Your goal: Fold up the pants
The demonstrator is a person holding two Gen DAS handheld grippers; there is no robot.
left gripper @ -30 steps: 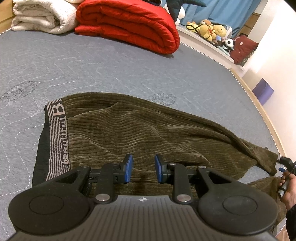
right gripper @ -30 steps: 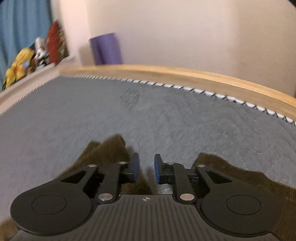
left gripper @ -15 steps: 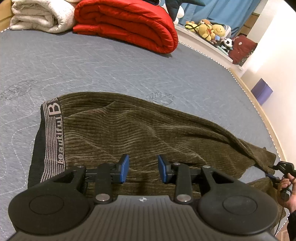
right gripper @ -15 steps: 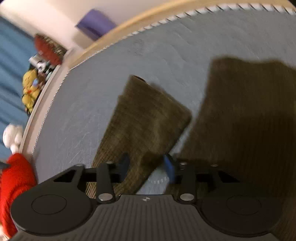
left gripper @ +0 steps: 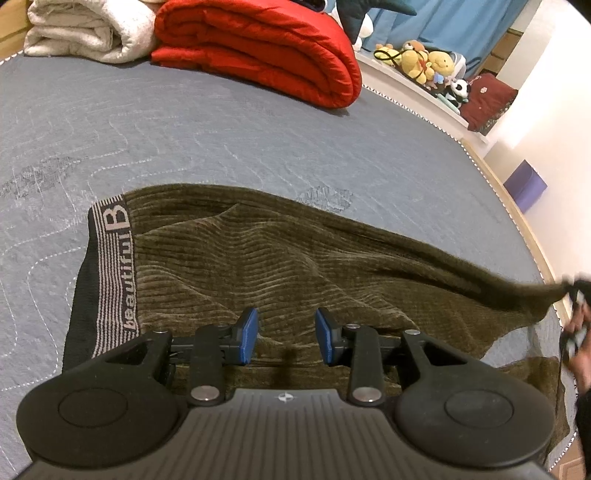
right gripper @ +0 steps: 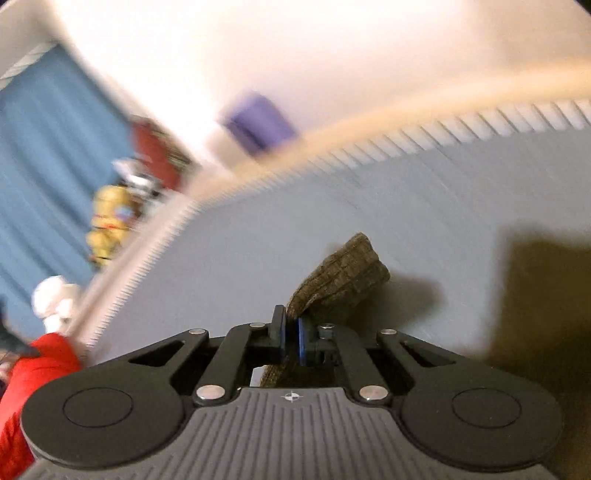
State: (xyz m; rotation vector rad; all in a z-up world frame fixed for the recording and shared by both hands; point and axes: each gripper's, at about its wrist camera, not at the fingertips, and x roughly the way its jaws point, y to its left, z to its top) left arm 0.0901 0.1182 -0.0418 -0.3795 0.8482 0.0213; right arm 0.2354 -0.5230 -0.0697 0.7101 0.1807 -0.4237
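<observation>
Olive corduroy pants (left gripper: 266,266) lie spread on the grey mattress (left gripper: 184,133), their striped waistband (left gripper: 110,266) at the left. My left gripper (left gripper: 284,334) hovers over the near edge of the pants, jaws apart with nothing pinched between the blue pads. In the right wrist view my right gripper (right gripper: 291,338) is shut on the cuff of one pant leg (right gripper: 343,280), which sticks up past the pads. That same leg end is lifted off the mattress at the right edge of the left wrist view, beside a hand (left gripper: 576,332). The other leg (right gripper: 543,295) lies flat.
A folded red quilt (left gripper: 258,48) and a rolled white blanket (left gripper: 85,29) sit at the far side of the mattress. Stuffed toys (left gripper: 421,62) line a ledge by a blue curtain. A purple box (left gripper: 524,184) stands past the wooden bed rail (left gripper: 517,221).
My right gripper closed on the pant leg cuff and lifted it while rolling; the view swung and blurred. The left gripper's jaws widened slightly and stayed in place.
</observation>
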